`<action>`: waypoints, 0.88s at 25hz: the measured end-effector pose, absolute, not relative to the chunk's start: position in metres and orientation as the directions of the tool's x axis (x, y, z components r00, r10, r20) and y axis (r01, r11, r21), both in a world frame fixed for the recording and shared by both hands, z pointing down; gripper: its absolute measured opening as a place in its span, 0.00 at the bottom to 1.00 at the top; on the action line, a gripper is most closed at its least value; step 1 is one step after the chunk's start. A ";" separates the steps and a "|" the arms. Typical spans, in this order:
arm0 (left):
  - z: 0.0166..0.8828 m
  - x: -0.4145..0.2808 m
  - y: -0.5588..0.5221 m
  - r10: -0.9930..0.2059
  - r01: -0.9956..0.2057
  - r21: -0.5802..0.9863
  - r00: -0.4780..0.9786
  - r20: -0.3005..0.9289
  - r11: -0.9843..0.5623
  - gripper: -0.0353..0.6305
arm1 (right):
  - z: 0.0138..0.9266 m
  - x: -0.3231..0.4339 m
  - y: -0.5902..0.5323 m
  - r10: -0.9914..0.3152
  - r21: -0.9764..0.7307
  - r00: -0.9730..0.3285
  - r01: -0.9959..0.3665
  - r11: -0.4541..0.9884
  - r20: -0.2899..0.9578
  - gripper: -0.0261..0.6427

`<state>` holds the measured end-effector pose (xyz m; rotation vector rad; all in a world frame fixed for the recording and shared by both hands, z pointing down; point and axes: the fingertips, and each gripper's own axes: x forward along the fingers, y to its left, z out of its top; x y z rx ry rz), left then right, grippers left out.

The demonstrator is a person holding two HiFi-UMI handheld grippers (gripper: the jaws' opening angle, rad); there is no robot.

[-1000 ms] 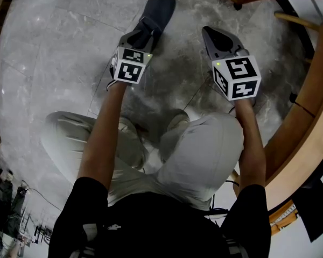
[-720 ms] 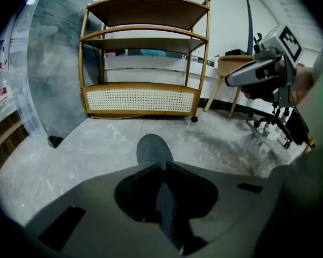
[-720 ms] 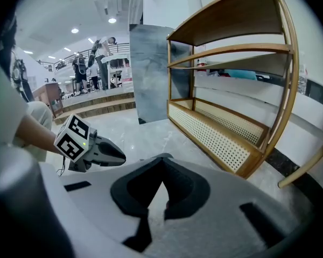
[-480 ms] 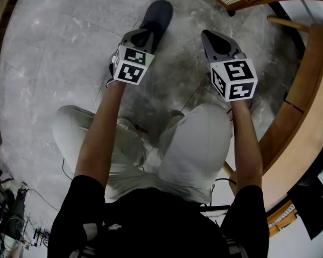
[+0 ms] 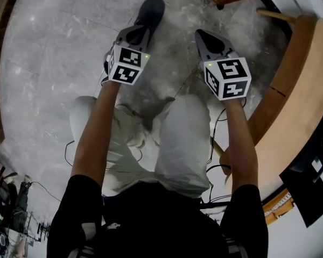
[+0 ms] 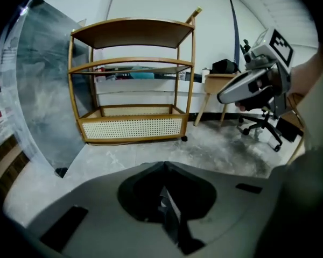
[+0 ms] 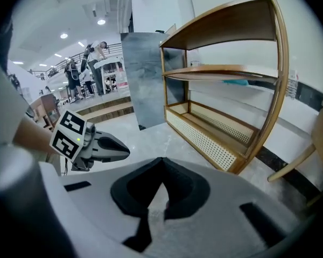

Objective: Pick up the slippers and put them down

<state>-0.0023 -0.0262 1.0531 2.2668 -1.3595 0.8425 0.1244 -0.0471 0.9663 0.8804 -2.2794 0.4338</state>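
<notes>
One dark slipper [image 5: 152, 8] lies on the grey marble floor, just past the tip of my left gripper [image 5: 144, 29] in the head view. That gripper hangs above the floor with its jaws shut and nothing between them; in the left gripper view its tips [image 6: 164, 164] meet over bare floor. My right gripper [image 5: 199, 34] is held beside it at about the same height, also shut and empty, tips together [image 7: 162, 159]. Each gripper shows in the other's view, the right gripper [image 6: 242, 90] and the left gripper [image 7: 105, 148]. No second slipper is visible.
A wooden rack with rattan-panelled bottom shelf [image 6: 132, 125] stands ahead on the floor. An office chair [image 6: 261, 125] and a small table are to its right. A curved wooden frame [image 5: 290, 90] runs along the head view's right. Cables lie by the person's legs [image 5: 183, 138].
Both grippers have risen from the floor toward the camera, and the person's legs have straightened. The dark slipper stays on the floor and looks smaller and farther away.
</notes>
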 end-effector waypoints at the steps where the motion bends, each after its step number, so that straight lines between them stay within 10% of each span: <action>1: 1.044 -0.002 -0.026 -0.664 -0.884 0.012 0.361 0.655 -0.468 0.06 | 0.958 0.125 -0.046 -0.472 -0.075 -0.565 -0.690 0.719 0.676 0.04; 22: 0.768 0.017 -0.018 -0.654 -0.879 0.044 0.386 0.651 -0.476 0.06 | 0.711 0.162 -0.029 -0.493 -0.159 -0.551 -0.759 0.631 0.673 0.04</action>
